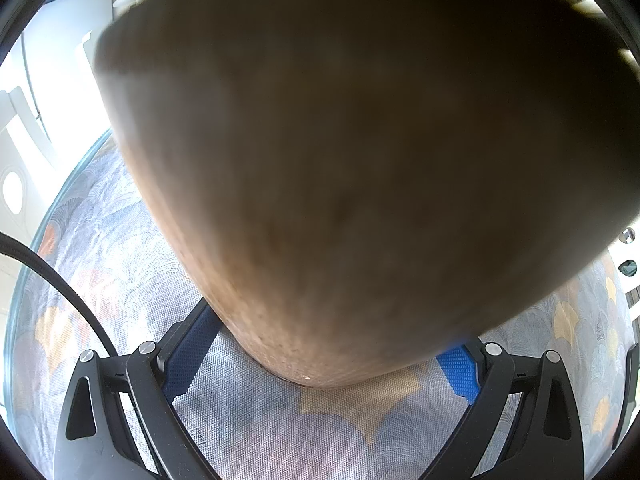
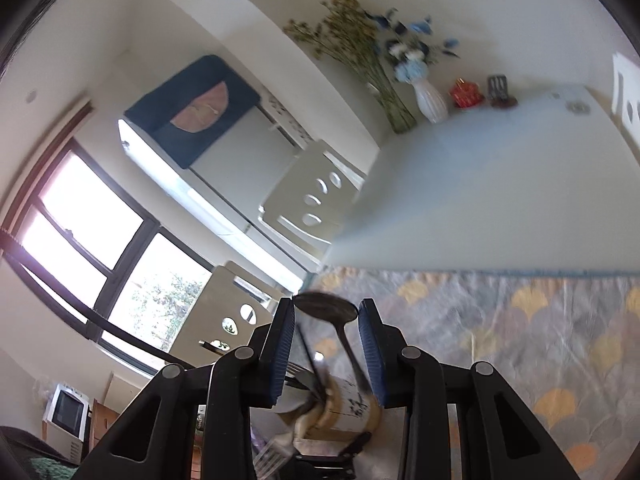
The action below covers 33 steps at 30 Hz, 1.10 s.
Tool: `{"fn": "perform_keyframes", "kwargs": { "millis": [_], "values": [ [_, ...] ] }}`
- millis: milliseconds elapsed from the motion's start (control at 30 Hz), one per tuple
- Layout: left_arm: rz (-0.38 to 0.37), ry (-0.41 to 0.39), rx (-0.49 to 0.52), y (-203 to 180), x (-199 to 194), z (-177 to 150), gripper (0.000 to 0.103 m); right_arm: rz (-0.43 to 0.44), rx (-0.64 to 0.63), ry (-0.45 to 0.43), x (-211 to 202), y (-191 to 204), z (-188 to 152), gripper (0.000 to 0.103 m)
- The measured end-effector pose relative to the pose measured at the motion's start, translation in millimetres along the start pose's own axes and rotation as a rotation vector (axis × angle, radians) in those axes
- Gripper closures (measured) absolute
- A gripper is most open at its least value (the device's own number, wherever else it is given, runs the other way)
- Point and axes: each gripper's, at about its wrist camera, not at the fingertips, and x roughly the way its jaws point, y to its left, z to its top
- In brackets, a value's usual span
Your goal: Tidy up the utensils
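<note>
Tablecloth (image 2: 520, 344) with fan motifs under glass; left gripper (image 1: 320, 364) clamps holder (image 1: 360, 160), right gripper (image 2: 326, 344) pinches spoon (image 2: 326, 310)

Patterned cloth (image 2: 520, 320) with fan motifs over table. White vase (image 2: 430, 100) of blue flowers beside dried stems (image 2: 352, 40) at far wall; red item (image 2: 466, 94) just right. Window (image 2: 88, 232) at left.

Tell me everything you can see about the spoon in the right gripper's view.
The spoon is dark, shiny metal, bowl uppermost between the right gripper's blue pads. Its thin handle slopes down into a beige utensil holder below, beside a fork. The picture is blurred; whether the pads touch it is unclear.
</note>
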Motion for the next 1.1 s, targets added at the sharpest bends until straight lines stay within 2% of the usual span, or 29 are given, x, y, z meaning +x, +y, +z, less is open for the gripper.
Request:
{"fn": "perform_keyframes", "kwargs": {
  "millis": [433,800,1100],
  "values": [
    [0.000,0.001,0.000,-0.3,-0.2,0.4,0.004,0.086,-0.113,-0.068,-33.1,60.5,14.4,0.071],
    [0.000,0.001,0.000,-0.8,-0.3,0.7,0.004,0.124,-0.165,-0.099,-46.7,85.6,21.5,0.071],
    [0.000,0.002,0.000,-0.7,-0.5,1.0,0.004,0.131,-0.153,-0.069,-36.7,86.0,15.3,0.071]
  ]
}}
